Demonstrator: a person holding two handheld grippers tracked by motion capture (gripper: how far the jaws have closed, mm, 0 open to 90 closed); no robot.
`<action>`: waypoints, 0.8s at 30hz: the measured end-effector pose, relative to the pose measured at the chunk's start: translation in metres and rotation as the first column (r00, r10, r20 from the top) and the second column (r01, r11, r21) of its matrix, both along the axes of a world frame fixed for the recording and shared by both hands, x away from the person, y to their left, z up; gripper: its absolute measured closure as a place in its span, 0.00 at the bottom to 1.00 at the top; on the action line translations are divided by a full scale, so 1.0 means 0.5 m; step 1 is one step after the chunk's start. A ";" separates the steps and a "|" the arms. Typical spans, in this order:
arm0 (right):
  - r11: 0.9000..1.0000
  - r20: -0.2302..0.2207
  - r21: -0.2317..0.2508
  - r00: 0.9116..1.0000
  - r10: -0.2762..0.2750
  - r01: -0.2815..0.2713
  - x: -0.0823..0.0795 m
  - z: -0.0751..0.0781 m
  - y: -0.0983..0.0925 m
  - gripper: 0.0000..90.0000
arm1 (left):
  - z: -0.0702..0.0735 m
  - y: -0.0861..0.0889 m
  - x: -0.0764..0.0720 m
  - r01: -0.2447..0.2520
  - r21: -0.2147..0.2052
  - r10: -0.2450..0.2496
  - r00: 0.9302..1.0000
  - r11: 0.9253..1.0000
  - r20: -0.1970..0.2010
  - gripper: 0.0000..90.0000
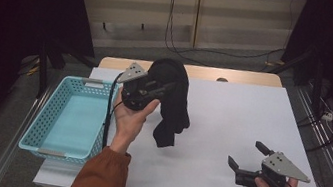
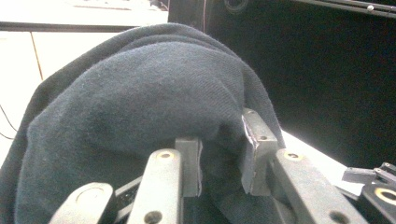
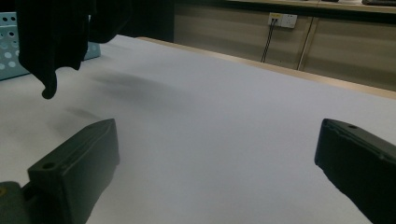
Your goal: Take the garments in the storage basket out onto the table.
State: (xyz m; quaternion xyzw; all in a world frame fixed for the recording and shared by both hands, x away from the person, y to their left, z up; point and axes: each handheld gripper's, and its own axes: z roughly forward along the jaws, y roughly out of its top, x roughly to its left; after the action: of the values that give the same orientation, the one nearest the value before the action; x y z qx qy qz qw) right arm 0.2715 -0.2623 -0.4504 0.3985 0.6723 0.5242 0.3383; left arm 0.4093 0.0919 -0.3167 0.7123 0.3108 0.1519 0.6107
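One bare blue basket (image 1: 51,118) beside table (image 1: 231,119)

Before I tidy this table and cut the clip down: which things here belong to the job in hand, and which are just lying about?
In the job:
- black garment, hanging clear of the table
- left gripper, shut on it
- blue basket, beside it, nothing inside

Lying about:
- right gripper, open, holding nothing, low over the white table
- cables on the floor
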 end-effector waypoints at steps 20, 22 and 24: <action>1.000 -0.002 -0.004 1.000 0.006 -0.006 -0.001 0.000 0.000 0.00 | -0.081 -0.055 0.014 0.027 0.100 -0.021 0.998 0.995 -0.062 0.80; 1.000 -0.001 -0.004 1.000 0.007 -0.007 -0.002 0.000 0.000 0.00 | -0.086 -0.059 0.016 0.031 0.115 -0.023 0.998 0.993 -0.066 0.80; 1.000 -0.002 0.000 1.000 0.006 -0.006 -0.002 0.000 -0.001 0.00 | -0.090 -0.062 0.016 0.033 0.118 -0.025 0.997 0.993 -0.067 0.80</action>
State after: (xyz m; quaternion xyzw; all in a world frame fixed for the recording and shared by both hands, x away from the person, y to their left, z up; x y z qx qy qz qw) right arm 0.2706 -0.2626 -0.4504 0.3969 0.6737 0.5249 0.3361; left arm 0.4174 0.0608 -0.3617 0.7563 0.3107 0.1378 0.5589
